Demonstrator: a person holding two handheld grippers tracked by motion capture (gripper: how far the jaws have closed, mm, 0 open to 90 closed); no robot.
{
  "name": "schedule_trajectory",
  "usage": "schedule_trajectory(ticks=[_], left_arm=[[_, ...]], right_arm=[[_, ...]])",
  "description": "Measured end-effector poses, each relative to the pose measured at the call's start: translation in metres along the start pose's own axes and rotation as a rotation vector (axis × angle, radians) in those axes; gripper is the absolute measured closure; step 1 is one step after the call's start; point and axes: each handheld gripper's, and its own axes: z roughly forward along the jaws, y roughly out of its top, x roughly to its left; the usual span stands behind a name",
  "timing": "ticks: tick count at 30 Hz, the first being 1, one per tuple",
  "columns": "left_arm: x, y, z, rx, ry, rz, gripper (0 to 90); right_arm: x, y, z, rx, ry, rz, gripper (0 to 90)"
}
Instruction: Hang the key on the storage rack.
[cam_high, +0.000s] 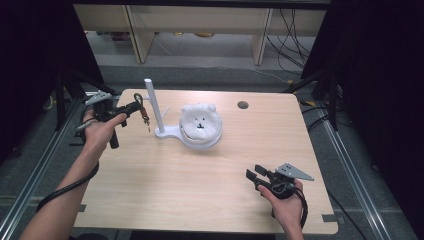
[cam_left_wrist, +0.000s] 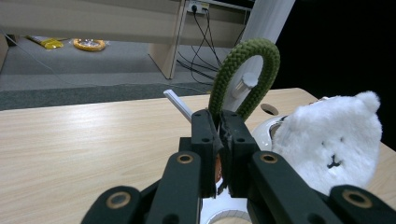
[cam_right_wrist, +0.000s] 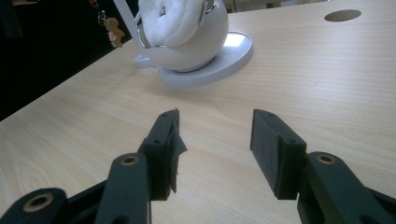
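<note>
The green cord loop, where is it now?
In the high view, the green cord loop is at the table's far left, clamped in the left gripper, beside the white post.

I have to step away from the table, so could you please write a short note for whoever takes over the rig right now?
Left gripper: shut on the green cord loop of a keychain, its brown charm hanging beside the white stand's post.
Right gripper: open, holding nothing, near the table's front right.
White plush bear sits on the stand's base.
Done: keychain picked up.
Left: probably hanging the loop on the stand.
</note>
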Motion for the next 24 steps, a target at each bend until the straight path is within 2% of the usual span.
schedule_trajectory(ticks=[4, 5, 7, 9, 14, 15, 18, 19, 24], left_arm=[[-0.001, 0.001, 0.002, 0.006, 0.008, 0.005, 84.4], [-0.001, 0.001, 0.003, 0.009, 0.011, 0.009, 84.4], [-0.002, 0.0, 0.005, 0.013, 0.012, 0.014, 84.4], [-0.003, -0.001, 0.006, 0.016, 0.015, 0.017, 84.4], [-0.005, -0.003, 0.011, 0.026, 0.024, 0.028, 84.4], [-0.006, -0.003, 0.012, 0.025, 0.023, 0.031, 84.4], [-0.007, -0.005, 0.013, 0.029, 0.028, 0.041, 84.4], [-0.007, -0.006, 0.013, 0.028, 0.028, 0.041, 84.3], [-0.007, -0.01, 0.014, 0.039, 0.033, 0.045, 84.0]], right_arm=[[0.003, 0.0, -0.002, 0.016, 0.01, 0.05, 53.2], [0.0, 0.0, -0.001, 0.003, 0.006, 0.007, 53.2], [-0.001, 0.0, -0.001, 0.0, 0.0, 0.001, 53.2], [0.0, -0.001, -0.001, 0.003, 0.007, 0.021, 53.1], [-0.001, -0.002, -0.001, -0.002, 0.005, 0.017, 53.1], [0.002, -0.002, -0.002, 0.008, 0.004, 0.052, 53.0], [0.001, -0.003, -0.001, 0.006, 0.009, 0.047, 53.1], [-0.002, -0.002, -0.001, -0.005, -0.001, 0.005, 53.0], [-0.003, -0.003, 0.0, -0.004, -0.003, -0.005, 53.0]])
